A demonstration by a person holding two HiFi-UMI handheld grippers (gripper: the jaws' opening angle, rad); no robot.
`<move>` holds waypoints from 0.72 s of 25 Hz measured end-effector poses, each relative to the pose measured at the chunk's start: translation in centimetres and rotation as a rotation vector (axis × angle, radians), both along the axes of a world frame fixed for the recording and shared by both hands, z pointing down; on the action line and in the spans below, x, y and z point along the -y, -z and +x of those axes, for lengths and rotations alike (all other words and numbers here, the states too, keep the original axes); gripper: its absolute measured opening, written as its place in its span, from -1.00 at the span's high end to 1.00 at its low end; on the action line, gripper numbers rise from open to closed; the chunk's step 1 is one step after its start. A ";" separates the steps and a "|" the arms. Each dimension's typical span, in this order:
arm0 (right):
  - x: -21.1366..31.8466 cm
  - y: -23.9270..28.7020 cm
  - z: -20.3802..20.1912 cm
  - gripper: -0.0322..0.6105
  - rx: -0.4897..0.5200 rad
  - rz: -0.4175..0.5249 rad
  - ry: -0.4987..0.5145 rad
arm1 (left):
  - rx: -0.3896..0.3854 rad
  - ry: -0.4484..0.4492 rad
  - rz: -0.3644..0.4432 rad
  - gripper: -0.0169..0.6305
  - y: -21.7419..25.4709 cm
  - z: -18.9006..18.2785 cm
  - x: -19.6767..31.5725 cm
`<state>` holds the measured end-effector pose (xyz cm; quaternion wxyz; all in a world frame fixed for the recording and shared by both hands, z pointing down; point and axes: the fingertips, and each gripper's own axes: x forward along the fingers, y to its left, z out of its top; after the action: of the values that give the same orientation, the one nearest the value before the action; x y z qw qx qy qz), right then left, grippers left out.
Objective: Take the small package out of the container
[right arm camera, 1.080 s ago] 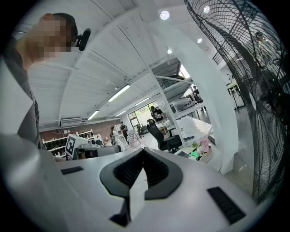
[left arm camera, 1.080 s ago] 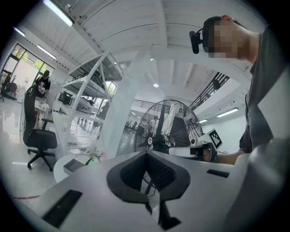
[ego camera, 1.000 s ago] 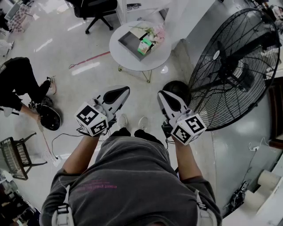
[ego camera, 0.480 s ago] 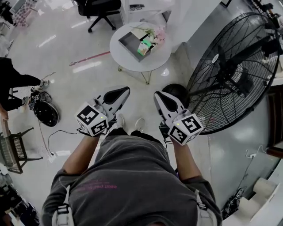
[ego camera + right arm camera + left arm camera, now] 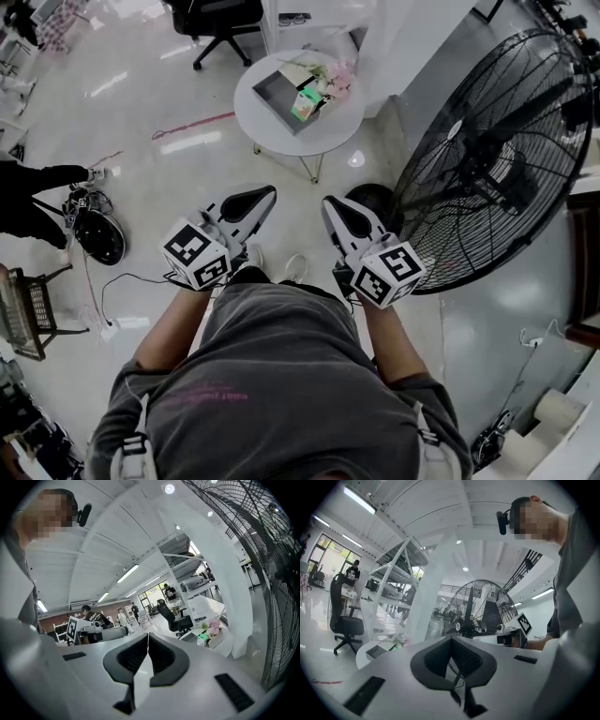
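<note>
Task not started. My left hand-held gripper (image 5: 248,200) and right hand-held gripper (image 5: 339,211) are both clenched, empty. Small package (image 5: 306,100) sits in container (image 5: 277,92) on round table (image 5: 291,138), well ahead. Approach, grasp, lift-out all left.

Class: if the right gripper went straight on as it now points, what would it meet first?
Nothing close: the right gripper, shut and empty, points through open air. Beyond, probably the round white table, though its own view puts the black office chair nearer that line; depth is unclear.
</note>
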<state>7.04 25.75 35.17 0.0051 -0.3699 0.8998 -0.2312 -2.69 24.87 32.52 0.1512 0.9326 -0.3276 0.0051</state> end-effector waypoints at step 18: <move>4.9 -2.0 0.2 0.83 -0.019 -0.043 -0.064 | -0.010 -0.067 -0.022 0.90 -1.4 0.7 6.5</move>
<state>7.24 20.80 37.16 -0.0041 -0.4006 0.8824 -0.2467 -2.02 18.40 33.96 0.1627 0.9414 -0.2954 0.0090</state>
